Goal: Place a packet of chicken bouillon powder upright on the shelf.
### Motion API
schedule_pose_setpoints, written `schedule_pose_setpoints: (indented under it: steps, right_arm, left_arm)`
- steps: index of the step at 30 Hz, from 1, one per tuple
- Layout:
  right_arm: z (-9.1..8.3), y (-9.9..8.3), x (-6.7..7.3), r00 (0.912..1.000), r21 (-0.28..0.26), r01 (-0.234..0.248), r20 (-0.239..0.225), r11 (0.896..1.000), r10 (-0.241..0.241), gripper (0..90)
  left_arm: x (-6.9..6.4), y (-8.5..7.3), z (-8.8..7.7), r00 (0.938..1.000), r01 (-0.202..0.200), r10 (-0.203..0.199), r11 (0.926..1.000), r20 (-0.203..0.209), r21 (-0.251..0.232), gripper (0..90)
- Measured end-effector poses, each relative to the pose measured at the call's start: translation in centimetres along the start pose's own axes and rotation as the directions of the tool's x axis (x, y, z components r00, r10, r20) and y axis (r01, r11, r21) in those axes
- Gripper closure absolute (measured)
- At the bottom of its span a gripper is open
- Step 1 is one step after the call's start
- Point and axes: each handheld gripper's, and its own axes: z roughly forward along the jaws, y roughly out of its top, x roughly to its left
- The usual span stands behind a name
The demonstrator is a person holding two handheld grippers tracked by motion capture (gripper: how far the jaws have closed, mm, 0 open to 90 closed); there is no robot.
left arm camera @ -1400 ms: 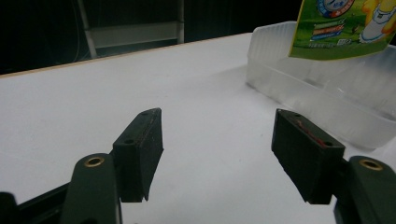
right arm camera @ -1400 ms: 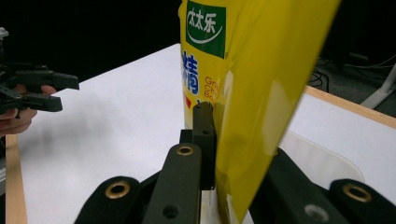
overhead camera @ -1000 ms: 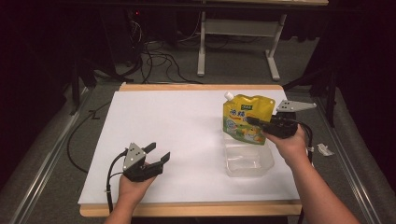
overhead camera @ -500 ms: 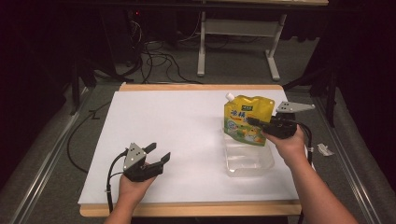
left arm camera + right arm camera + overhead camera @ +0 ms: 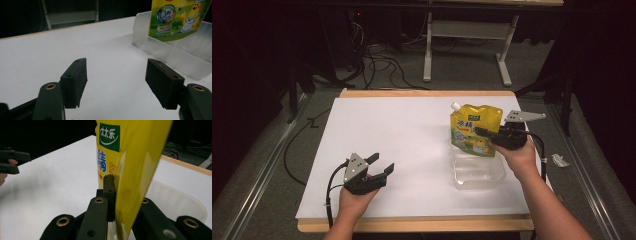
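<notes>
A: Where is the yellow pouch (image 5: 475, 130) just now?

B: Right of centre in the high view, upright, with its white spout at the upper left corner. Its lower edge hangs over the clear plastic tray (image 5: 477, 172), which sits on the white surface (image 5: 402, 145) just below it in the frame. From the left gripper view the pouch (image 5: 178, 18) shows at the upper right, its bottom dipping inside the tray (image 5: 172, 53) walls; whether it touches the tray floor I cannot tell.

A: And what holds it?

B: The right tongs (image 5: 484, 132). They reach in from the right edge of the pouch, and in the right gripper view the two black jaws are pressed together on the pouch (image 5: 130, 170), the film pinched flat between them.

A: The other hand?

B: The left tongs (image 5: 379, 165) sit at the lower left of the high view, low over the surface and well apart from pouch and tray. Their jaws stand wide apart with nothing between them; the left gripper view shows bare white surface through the gap.

A: Anything else on the surface?

B: A small white scrap (image 5: 559, 160) lies off its right edge, near the person's right forearm.
</notes>
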Motion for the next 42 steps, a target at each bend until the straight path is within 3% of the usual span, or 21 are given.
schedule_pose_setpoints:
  steps: [19, 34, 42]
  right_arm:
    - [0.3, -1.4, -0.1, 0.9996, 0.022, -0.021, 0.019, 1.000, 0.021, 85.7]
    - [-0.3, -3.1, -0.6, 0.9972, 0.000, -0.062, 0.041, 0.998, 0.062, 82.3]
    - [-0.4, -3.0, -0.6, 0.9958, -0.003, -0.065, 0.065, 0.998, 0.065, 72.6]
  left_arm:
    - [0.0, 0.1, -0.1, 1.0000, -0.001, 0.001, 1.0000, 0.001, -0.004, 34.5]
    - [-0.1, 0.0, 0.1, 1.0000, -0.005, 0.005, 1.0000, 0.006, 0.004, 34.5]
    - [-0.1, -0.1, 0.1, 0.9999, -0.004, 0.004, 1.0000, 0.010, 0.007, 34.4]
